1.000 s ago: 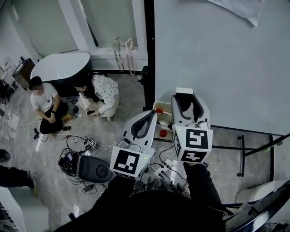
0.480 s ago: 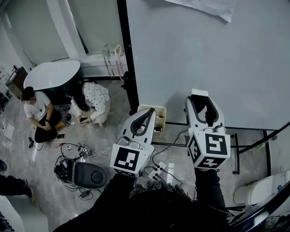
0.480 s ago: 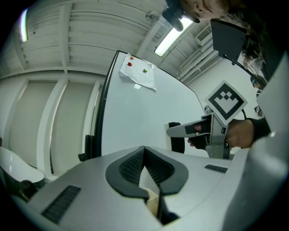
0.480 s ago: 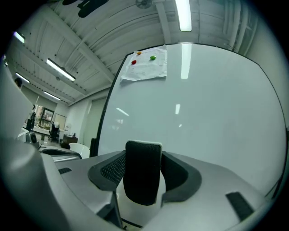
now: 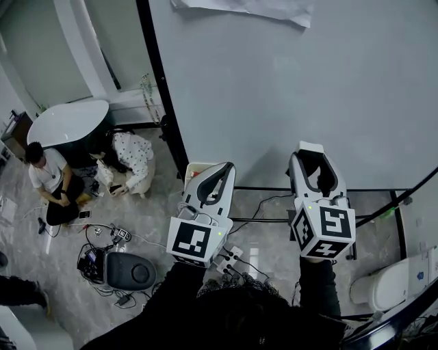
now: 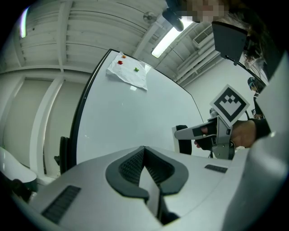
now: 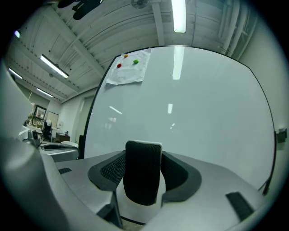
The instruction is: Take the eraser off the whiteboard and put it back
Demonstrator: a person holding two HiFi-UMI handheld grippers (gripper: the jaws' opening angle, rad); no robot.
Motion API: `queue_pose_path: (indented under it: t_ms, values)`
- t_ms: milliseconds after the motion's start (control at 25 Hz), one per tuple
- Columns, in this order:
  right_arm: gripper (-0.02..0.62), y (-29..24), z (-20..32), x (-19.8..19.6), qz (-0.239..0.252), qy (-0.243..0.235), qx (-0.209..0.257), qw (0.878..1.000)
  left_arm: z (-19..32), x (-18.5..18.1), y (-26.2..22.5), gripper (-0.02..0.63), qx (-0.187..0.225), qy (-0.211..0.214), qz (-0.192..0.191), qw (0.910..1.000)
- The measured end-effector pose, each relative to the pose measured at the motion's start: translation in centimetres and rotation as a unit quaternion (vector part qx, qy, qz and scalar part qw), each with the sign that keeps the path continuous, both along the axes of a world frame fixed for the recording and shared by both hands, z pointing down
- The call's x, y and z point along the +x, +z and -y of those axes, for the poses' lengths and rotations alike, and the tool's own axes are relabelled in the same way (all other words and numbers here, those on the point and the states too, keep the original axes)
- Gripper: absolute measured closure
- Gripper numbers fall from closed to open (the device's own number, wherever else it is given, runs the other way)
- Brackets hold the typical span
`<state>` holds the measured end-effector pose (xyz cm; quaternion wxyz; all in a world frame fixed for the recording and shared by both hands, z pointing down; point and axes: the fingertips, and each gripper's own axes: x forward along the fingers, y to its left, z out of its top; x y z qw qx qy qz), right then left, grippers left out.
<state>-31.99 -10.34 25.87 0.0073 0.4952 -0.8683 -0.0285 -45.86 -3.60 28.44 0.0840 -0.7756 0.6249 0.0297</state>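
Note:
The eraser [image 7: 143, 173], black felt with a white back, stands upright between the jaws of my right gripper [image 7: 143, 178], which is shut on it. In the head view the right gripper [image 5: 311, 163] points at the lower part of the whiteboard [image 5: 308, 82], close to its surface, with the eraser [image 5: 316, 176] dark between its jaws. My left gripper [image 5: 220, 171] hangs to its left, near the board's lower left corner, with its jaws shut on nothing. The left gripper view shows its closed tips [image 6: 143, 152] and the right gripper [image 6: 198, 133] beside the board.
A sheet of paper [image 5: 239, 8] is pinned with small magnets at the board's top. The board's black stand bars [image 5: 274, 219] run below it. Two people [image 5: 48, 181] sit on the floor at left by a white table [image 5: 65, 123]. Cables and a black case [image 5: 126, 270] lie nearby.
Both grippers have moved right along the whiteboard and slightly up, the right one farther. The eraser has stayed in the right gripper. The tray with red things has passed out of view.

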Motion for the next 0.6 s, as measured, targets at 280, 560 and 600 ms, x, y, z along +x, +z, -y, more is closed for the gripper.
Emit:
queue_pose_path:
  t_ms: [280,560,600]
  values:
    - [0.35,-0.2,0.2,1.6,-0.001,-0.001,-0.002,1.0,0.8,1.5,-0.1,0.6,-0.004,0.005,0.008,0.9999]
    - [0.35,-0.1,0.3,2.6,0.003,0.003,-0.002,1.0,1.1,2.4,-0.2,0.6,-0.005,0.009,0.013,0.9999]
    - [0.35,-0.1,0.3,2.7,0.003,0.003,-0.001,1.0,1.1,2.5,-0.2,0.601,-0.006,0.009,0.017,0.9998]
